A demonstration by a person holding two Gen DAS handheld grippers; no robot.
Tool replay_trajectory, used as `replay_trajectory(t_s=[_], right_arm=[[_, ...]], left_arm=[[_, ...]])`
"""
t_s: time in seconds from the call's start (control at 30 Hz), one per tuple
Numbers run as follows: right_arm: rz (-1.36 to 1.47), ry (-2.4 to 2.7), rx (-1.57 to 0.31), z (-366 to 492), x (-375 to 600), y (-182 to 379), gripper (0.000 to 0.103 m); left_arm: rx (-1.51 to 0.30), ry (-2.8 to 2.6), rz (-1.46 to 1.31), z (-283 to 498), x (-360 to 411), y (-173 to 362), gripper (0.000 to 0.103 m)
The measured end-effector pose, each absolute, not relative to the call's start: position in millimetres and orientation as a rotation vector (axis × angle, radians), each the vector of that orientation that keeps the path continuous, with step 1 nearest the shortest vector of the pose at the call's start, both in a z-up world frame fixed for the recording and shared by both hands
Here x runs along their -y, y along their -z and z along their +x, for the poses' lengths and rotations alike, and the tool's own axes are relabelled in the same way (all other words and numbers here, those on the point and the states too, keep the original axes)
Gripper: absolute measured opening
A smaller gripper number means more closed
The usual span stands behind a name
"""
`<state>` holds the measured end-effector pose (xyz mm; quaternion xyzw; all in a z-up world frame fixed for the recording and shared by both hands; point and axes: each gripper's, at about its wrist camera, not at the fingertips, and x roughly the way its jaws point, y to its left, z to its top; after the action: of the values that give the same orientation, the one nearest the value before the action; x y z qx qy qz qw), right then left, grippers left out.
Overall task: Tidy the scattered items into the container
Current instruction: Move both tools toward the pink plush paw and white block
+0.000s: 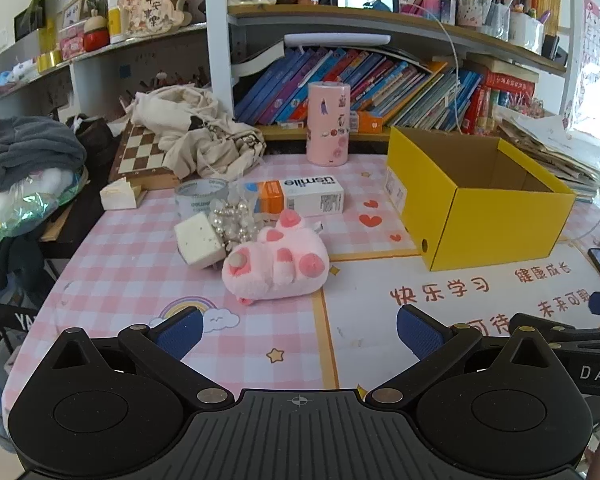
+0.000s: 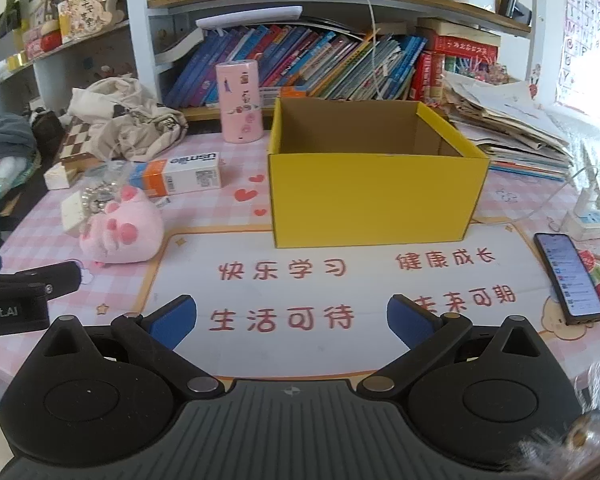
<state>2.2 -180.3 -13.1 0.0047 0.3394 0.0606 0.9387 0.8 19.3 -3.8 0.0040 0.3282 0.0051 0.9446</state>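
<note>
The left hand-held gripper (image 1: 300, 328) hovers low over the desk (image 1: 140, 264) with its blue-padded fingers spread wide and nothing between them. The right hand-held gripper (image 2: 292, 318) is likewise spread apart and empty, facing the open yellow cardboard box (image 2: 374, 196), which stands upright on the desk. Left of the box lies a cluster: a pink plush paw-shaped toy (image 1: 276, 264), a white rectangular block (image 1: 199, 242) touching a tangle of pearl beads (image 1: 236, 220), a clear tape roll (image 1: 200, 196), and a white-and-orange toothpaste carton (image 1: 296, 196). A black smartphone (image 2: 568, 278) lies right of the box.
</note>
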Motion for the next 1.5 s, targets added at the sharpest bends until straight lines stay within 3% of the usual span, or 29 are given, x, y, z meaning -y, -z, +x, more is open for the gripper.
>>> replay_trajectory(t_s=[1.5], right_arm=[[-0.105,-0.308,-0.679,17,135,5,0.103]], left_arm=[[-0.622,0.062,-0.138,6,-54,4,0.103]])
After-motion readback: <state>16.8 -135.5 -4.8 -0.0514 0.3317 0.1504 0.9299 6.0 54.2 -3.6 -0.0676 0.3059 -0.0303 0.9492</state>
